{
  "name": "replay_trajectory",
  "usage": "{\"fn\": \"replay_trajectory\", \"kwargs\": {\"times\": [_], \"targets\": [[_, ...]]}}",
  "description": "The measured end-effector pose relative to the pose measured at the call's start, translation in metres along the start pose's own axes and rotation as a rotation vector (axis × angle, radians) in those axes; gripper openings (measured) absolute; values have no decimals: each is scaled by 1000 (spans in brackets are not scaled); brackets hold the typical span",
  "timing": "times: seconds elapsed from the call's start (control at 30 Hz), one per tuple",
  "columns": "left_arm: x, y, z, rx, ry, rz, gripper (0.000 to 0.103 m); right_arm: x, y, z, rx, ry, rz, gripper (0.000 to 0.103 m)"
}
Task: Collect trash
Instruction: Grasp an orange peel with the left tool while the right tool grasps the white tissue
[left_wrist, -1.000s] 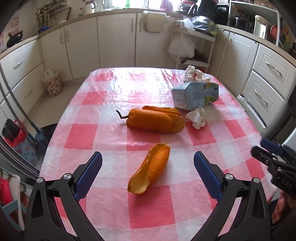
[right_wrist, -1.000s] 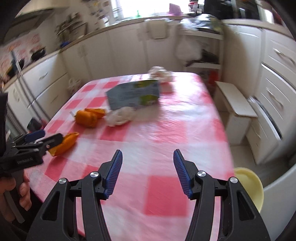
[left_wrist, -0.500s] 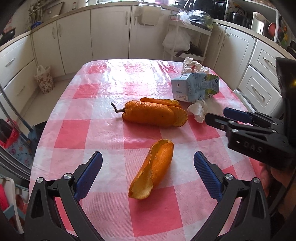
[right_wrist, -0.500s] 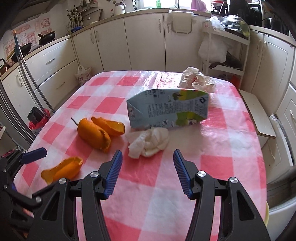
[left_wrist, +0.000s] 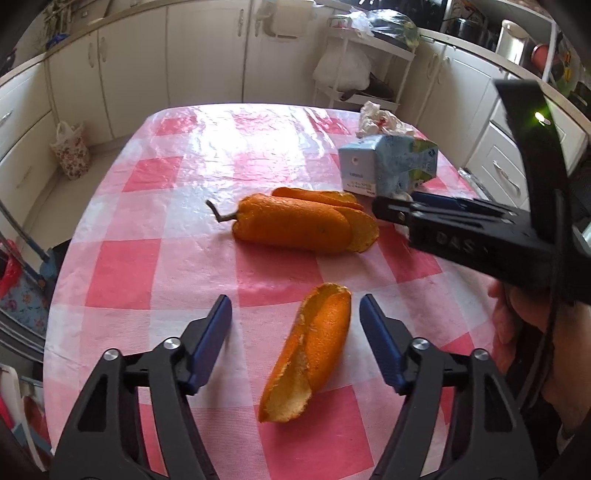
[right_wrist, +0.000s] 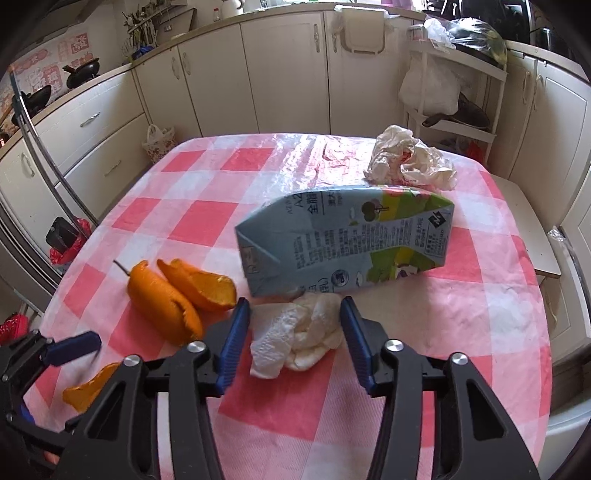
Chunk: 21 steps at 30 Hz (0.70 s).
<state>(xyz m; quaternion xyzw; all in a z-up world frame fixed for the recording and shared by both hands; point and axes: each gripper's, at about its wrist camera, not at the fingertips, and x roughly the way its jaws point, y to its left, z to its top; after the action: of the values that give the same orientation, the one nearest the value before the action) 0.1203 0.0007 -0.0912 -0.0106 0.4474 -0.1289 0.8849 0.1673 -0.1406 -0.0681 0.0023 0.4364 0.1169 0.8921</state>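
Observation:
On the pink checked tablecloth (left_wrist: 155, 273) lies a loose orange peel strip (left_wrist: 314, 347), between the tips of my open left gripper (left_wrist: 295, 317). Behind it lie larger orange peels (left_wrist: 295, 225) with a stem. My open right gripper (right_wrist: 293, 321) straddles a crumpled white tissue (right_wrist: 299, 336), just in front of a blue milk carton (right_wrist: 351, 243) lying on its side. A crumpled white wrapper (right_wrist: 406, 158) lies behind the carton. The right gripper also shows in the left wrist view (left_wrist: 399, 210), and the left gripper's blue fingertip in the right wrist view (right_wrist: 74, 347).
White kitchen cabinets (right_wrist: 280, 70) ring the table. A white shelf rack (right_wrist: 454, 88) with bags stands at the back right. A low white stool (right_wrist: 532, 229) sits by the table's right edge. A floral bag (left_wrist: 70, 151) sits on the floor at the left.
Both grippers moved forward and down toward the table. The left gripper narrowed around the peel strip. The right gripper came up to the tissue, which now lies between its fingers.

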Motion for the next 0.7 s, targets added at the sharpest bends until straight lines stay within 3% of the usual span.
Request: {"fn": "replay_trajectory", "kwargs": {"times": [0.17, 0.3, 0.37, 0.7], "targets": [[1, -7, -1, 31, 1, -3, 50, 2, 2, -1, -27, 13, -13, 32], [1, -5, -2, 15, -4, -18, 32, -4, 3, -7, -50, 13, -17, 29], [1, -4, -2, 4, -6, -29, 27, -9, 2, -11, -64, 17, -16, 27], [-3, -14, -6, -1, -21, -71, 21, -50, -7, -42, -83, 13, -7, 24]]}}
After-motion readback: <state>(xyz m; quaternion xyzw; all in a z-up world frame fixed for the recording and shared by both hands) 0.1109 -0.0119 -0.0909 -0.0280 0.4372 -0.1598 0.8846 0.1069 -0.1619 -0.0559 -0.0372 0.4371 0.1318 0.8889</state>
